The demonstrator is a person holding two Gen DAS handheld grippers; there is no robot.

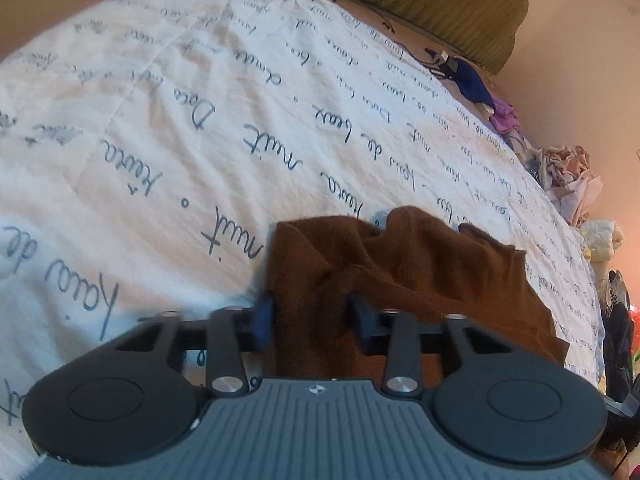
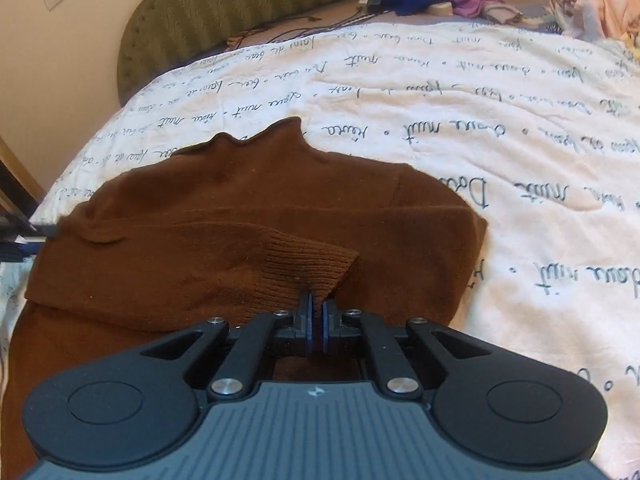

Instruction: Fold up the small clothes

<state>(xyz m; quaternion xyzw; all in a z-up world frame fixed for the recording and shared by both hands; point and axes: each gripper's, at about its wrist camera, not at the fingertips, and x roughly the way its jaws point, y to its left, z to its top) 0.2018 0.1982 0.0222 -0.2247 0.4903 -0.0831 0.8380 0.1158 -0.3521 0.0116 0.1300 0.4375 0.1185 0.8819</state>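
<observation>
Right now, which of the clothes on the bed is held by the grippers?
The brown sweater, spread on the white quilt directly ahead. The blue, purple and pink clothes lie untouched by the headboard.

We cannot see the left gripper's [image 1: 312,312] fingertips: brown sweater [image 1: 400,272] folds cover them. Sweater hem cut off by frame edge; far clothes pile [image 1: 568,176] indistinct.

Left gripper [image 1: 312,316] fingers parted, right gripper [image 2: 316,316] clamped
</observation>
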